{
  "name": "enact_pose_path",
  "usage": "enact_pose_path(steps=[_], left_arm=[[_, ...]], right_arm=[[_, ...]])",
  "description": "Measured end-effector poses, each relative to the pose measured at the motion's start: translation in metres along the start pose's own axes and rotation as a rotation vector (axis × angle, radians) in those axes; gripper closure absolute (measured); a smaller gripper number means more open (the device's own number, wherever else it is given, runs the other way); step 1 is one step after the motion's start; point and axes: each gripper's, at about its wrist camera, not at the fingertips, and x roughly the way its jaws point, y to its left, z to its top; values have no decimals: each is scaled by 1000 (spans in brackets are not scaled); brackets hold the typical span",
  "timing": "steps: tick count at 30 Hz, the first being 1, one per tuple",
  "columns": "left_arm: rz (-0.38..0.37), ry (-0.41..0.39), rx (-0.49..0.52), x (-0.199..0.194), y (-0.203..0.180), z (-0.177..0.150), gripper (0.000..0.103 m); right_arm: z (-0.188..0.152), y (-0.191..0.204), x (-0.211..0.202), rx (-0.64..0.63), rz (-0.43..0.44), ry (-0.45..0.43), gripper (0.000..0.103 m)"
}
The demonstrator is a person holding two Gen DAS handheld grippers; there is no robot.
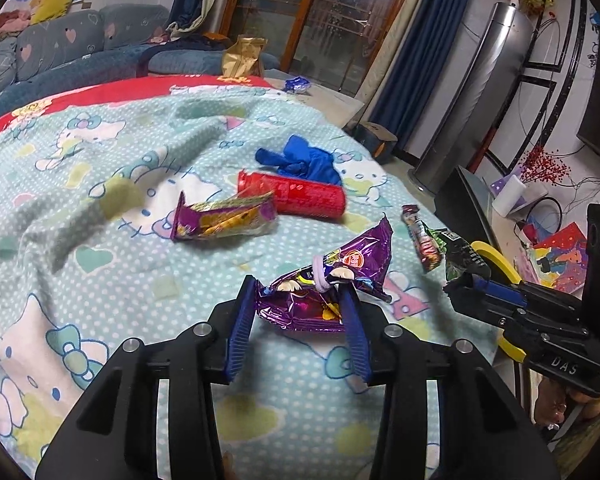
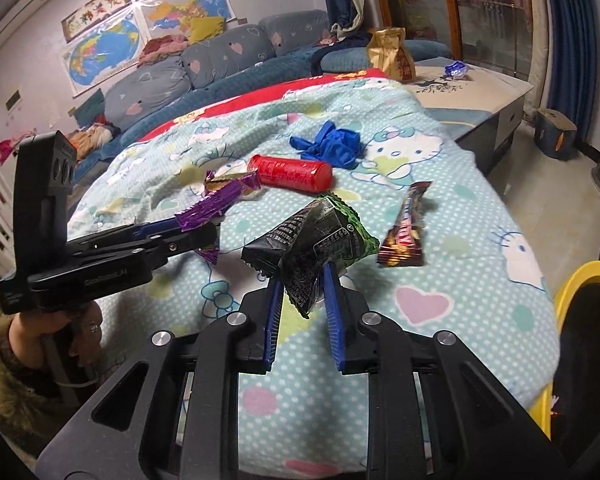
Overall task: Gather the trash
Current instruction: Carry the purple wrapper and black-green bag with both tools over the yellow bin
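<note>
- The left tongs [image 1: 302, 292] were clamped on a purple foil wrapper [image 1: 332, 280], held clear of the patterned blanket [image 1: 100, 280] that covered the worktop.
- The right tongs [image 2: 302, 280] were clamped on a crumpled green-and-black wrapper [image 2: 312, 240], also raised off the blanket.
- A red cylindrical tube [image 1: 296, 196] lay on its side near the middle of the blanket and served as landmark.
- A blue glove [image 1: 304, 162] lay just behind the tube, touching or nearly touching it.
- A purple-and-yellow snack packet [image 1: 224, 220] lay just in front of the tube on the left tongs' side, its end against the tube.
- A brown-and-red bar wrapper [image 2: 406, 228] lay on the blanket in front of the tube, on the right tongs' side and apart from it.
- A yellow-rimmed bin [image 2: 580, 280] stood beside the worktop, well apart from the tube.
</note>
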Motion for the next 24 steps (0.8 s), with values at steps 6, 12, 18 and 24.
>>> enact_pose_path(steps=[6, 12, 18, 24], left_arm=[[-15, -26, 26, -9, -16, 6, 63], [-31, -43, 49, -15, -31, 9, 63], [-49, -57, 74, -21, -46, 11, 64], [-69, -63, 109, -22, -63, 12, 64]], right_arm=[[0, -11, -17, 16, -35, -29, 88], [-2, -24, -31, 33, -66, -51, 88], [-2, -34, -47, 37, -106, -81, 88], [-3, -49, -61, 57, -137, -108, 88]])
